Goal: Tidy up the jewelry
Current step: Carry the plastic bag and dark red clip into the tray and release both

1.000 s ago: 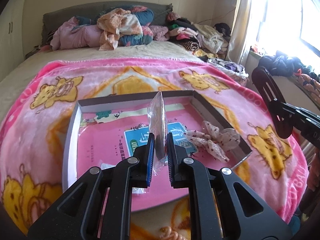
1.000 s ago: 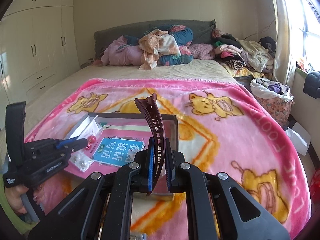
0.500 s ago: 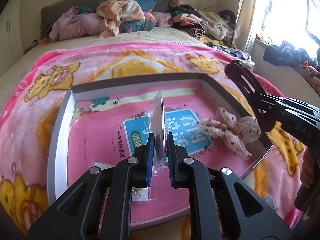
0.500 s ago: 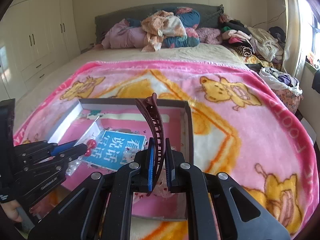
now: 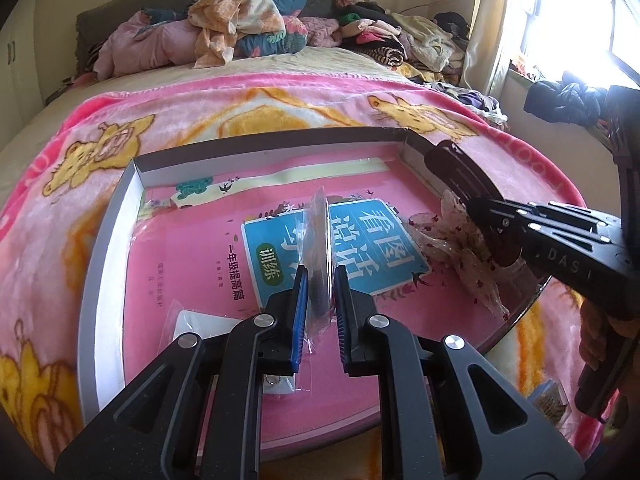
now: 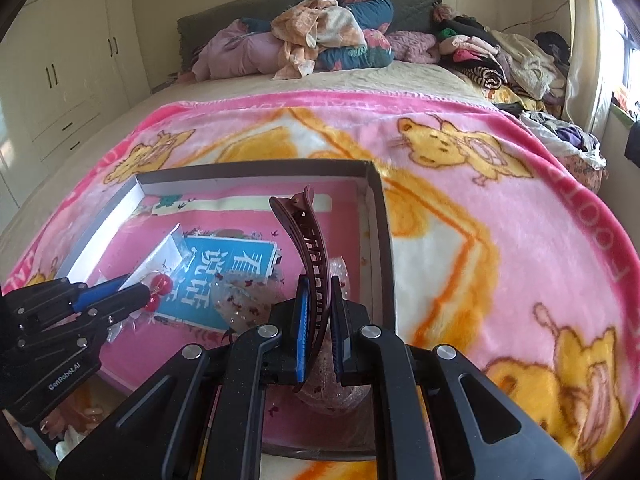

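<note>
A shallow grey box (image 5: 120, 200) with a pink printed bottom lies on the bed blanket; it also shows in the right wrist view (image 6: 378, 216). My left gripper (image 5: 320, 304) is shut on a clear plastic bag (image 5: 318, 236) that holds red ball earrings (image 6: 158, 286), above the box's middle. My right gripper (image 6: 318, 320) is shut on a dark brown hair clip (image 6: 306, 240), held upright over the box's right part; the clip also shows in the left wrist view (image 5: 460, 172). A sheer dotted bow (image 5: 456, 244) lies in the box beneath the clip.
A small white card in a plastic sleeve (image 5: 208, 324) lies in the box near my left gripper. The pink bear blanket (image 6: 480, 200) covers the bed. Piled clothes (image 5: 248, 28) lie at the headboard. Cupboards (image 6: 68, 72) stand at the left, a window (image 5: 580, 20) at the right.
Both grippers have moved forward and down over the box with their items. The right gripper with the clip has come in closer from the right, above the bow.
</note>
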A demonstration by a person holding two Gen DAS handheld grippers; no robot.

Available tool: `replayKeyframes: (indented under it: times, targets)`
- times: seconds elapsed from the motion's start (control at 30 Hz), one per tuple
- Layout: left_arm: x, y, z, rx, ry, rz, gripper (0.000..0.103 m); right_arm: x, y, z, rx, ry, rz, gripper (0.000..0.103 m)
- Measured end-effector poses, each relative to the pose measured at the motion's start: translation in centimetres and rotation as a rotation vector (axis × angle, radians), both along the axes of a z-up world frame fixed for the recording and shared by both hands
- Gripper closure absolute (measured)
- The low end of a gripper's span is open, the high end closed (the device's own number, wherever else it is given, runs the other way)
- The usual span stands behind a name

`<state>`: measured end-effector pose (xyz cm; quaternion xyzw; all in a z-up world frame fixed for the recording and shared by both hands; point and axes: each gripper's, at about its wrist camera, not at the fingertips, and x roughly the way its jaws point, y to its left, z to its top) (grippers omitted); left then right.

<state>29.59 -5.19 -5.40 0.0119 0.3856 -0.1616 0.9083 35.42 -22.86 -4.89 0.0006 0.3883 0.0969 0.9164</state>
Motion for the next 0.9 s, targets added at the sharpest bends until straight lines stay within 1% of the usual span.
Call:
replayKeyframes:
  times: [0.13,0.17,0.2,0.23,0.27,0.3,0.37,0.43,0.5,0.63,0.7,0.8,0.83,0.87,0.9]
  targets:
    - [-0.2,0.1,0.0,-0.003,-0.002,0.002,0.095,-0.3,-0.3,-0.2,0.011,0.001,-0.008,0.093]
    - [-0.2,0.1,0.0,-0.003,-0.001,0.003,0.095,-0.4,-0.4,-0.2,0.015,0.0,-0.01,0.091]
    - [-0.2,0.1,0.0,-0.004,0.0,0.001,0.095,-0.5,-0.5,-0.2,0.019,0.001,-0.014,0.084]
    - [-0.2,0.1,0.0,-0.004,-0.001,0.001,0.095,-0.7,-0.7,-0.1,0.027,0.001,-0.02,0.08]
    - [-0.2,0.1,0.0,-0.002,-0.002,0.001,0.095,-1.0,-1.0,0.1,0.043,-0.005,-0.023,0.071]
    - [-0.2,0.1,0.0,-0.003,-0.002,0.001,0.095,-1.2,-1.1,0.2,0.052,-0.011,-0.024,0.067]
    - [-0.2,0.1,0.0,-0.003,-0.001,0.002,0.094,-1.7,-1.3,0.4,0.05,-0.025,-0.028,0.066]
    - [-0.3,0.1,0.0,-0.004,-0.002,0.005,0.094,-2.2,-1.4,0.7,0.047,-0.034,-0.03,0.061]
    - [-0.3,0.1,0.0,-0.007,-0.002,0.005,0.094,-2.7,-1.5,1.0,0.046,-0.048,-0.038,0.051]
    - [-0.9,0.2,0.1,-0.001,-0.006,0.009,0.091,-3.8,-1.7,1.7,0.044,-0.075,-0.042,0.045]
    - [-1.3,0.3,0.2,-0.002,-0.007,0.014,0.088,-4.2,-1.8,2.0,0.04,-0.086,-0.046,0.04]
    - [-2.0,0.4,0.7,0.003,-0.015,0.021,0.077,-4.9,-1.9,2.3,0.032,-0.096,-0.049,0.035]
    - [-2.2,0.5,0.8,0.006,-0.016,0.025,0.072,-5.1,-2.0,2.4,0.03,-0.101,-0.051,0.034]
    - [-2.4,0.6,1.1,0.006,-0.02,0.028,0.067,-5.3,-2.0,2.5,0.032,-0.104,-0.053,0.03]
    - [-2.7,0.7,1.3,0.006,-0.026,0.032,0.064,-5.6,-2.1,2.6,0.034,-0.107,-0.056,0.027]
